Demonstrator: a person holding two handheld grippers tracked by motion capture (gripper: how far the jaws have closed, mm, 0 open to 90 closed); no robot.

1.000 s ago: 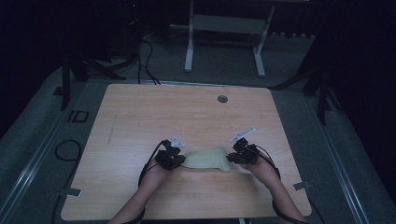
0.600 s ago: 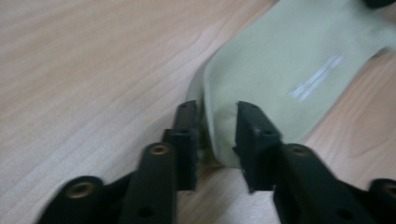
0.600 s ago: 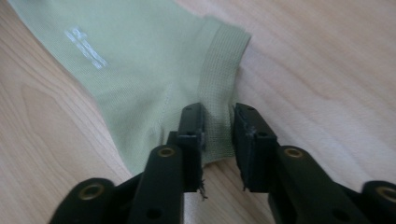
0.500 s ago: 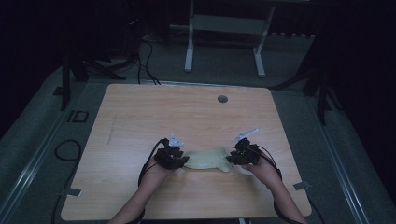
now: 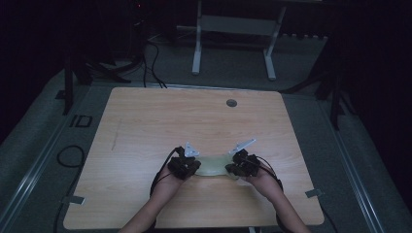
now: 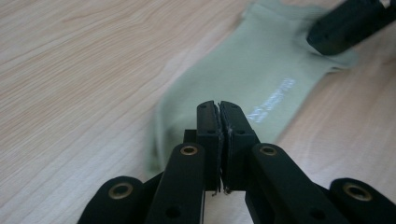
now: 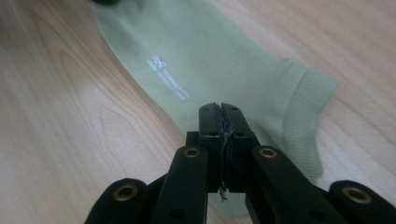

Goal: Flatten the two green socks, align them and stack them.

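The pale green sock (image 5: 214,167), lying flat at lower centre of the table (image 5: 145,126), looks light and limp, so the left gripper (image 6: 218,105) and right gripper (image 7: 221,108), jaws pressed together and seemingly pinching nothing, should take its ends.

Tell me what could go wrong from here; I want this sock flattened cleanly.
1. Both tongs, left and right, look shut over the pale green sock with no fabric visibly pinched, so a pull might slip off.
2. Pressing shut tips down could drag and bunch the sock instead of smoothing it.
3. The ribbed cuff lies slightly wavy and may crease.
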